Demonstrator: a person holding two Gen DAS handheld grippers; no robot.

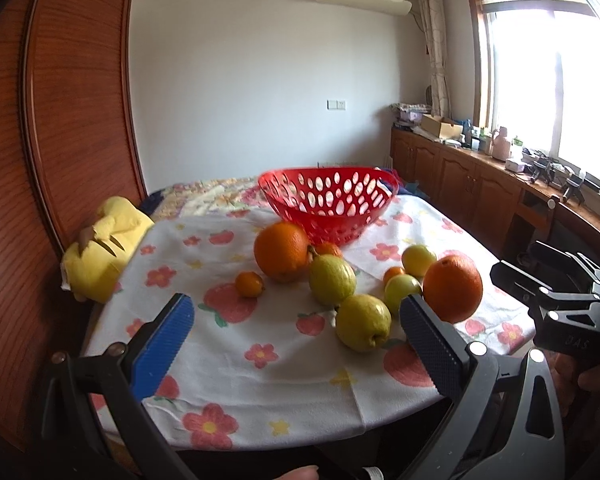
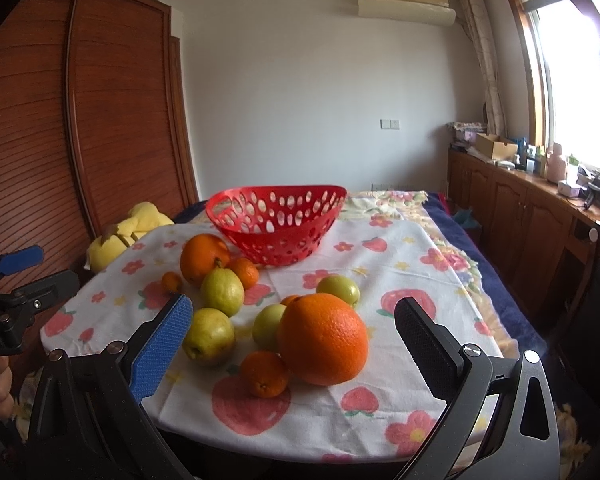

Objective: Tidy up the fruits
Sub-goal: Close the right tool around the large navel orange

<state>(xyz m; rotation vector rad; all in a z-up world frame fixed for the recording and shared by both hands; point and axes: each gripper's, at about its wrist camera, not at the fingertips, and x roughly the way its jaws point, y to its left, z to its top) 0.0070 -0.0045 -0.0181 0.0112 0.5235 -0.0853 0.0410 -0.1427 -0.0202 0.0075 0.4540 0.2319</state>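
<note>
A red perforated basket [image 1: 332, 204] [image 2: 278, 220] stands empty at the far side of the table. Before it lie two big oranges [image 1: 281, 251] [image 2: 323, 340], yellow-green pears [image 1: 363, 322] [image 2: 209, 336], small green fruits [image 1: 419, 259] [image 2: 338, 289] and small tangerines [image 1: 250, 284] [image 2: 265, 373]. My left gripper [image 1: 296, 320] is open and empty above the table's near edge, short of the fruit. My right gripper [image 2: 294, 324] is open and empty, with the near big orange ahead between its fingers. Each gripper shows at the other view's edge [image 1: 556, 300] [image 2: 16, 280].
A flower-and-strawberry cloth [image 1: 260, 380] [image 2: 400, 272] covers the table. A yellow plush toy [image 1: 104, 248] [image 2: 132, 228] lies at its left edge by a wooden wardrobe [image 1: 60, 120]. A wooden counter [image 1: 480, 176] with clutter runs under the window on the right.
</note>
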